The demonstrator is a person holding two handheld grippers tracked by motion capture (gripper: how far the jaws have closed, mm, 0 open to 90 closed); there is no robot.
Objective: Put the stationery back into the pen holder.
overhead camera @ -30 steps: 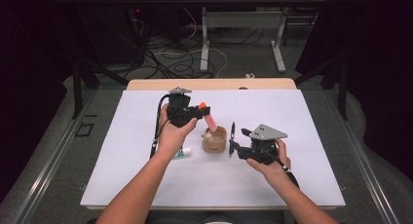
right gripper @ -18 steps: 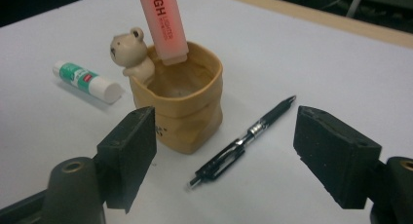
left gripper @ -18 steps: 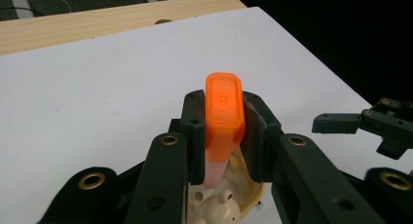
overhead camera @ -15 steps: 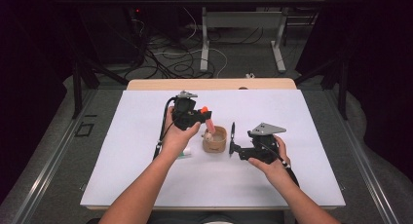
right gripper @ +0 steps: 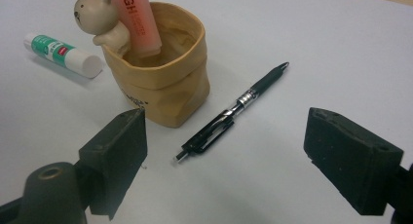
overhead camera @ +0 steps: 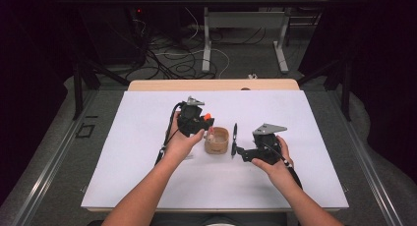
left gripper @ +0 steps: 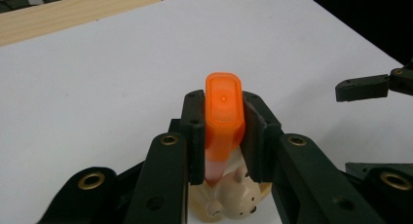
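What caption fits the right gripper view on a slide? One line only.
Open right gripper faces a black pen lying beside a tan holder with an orange highlighter in it.

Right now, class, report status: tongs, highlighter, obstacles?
Left tongs shut on orange highlighter, tip inside pen cup. Right tongs open, opening just now, empty. Black pen beside cup.

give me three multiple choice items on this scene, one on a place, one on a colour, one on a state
1. Where does the pen lie?
A. in the cup
B. on the table beside the cup
C. in the right tool

2. What colour is the highlighter cap?
A. orange
B. blue
C. green

3. How does the right tool stand?
A. shut on the pen
B. shut on the cup
C. open, holding nothing

Answers: 1 B, the pen lies flat on the table next to the cup. 2 A, the cap between the left tool jaws is orange. 3 C, its jaws stand wide apart above the pen.
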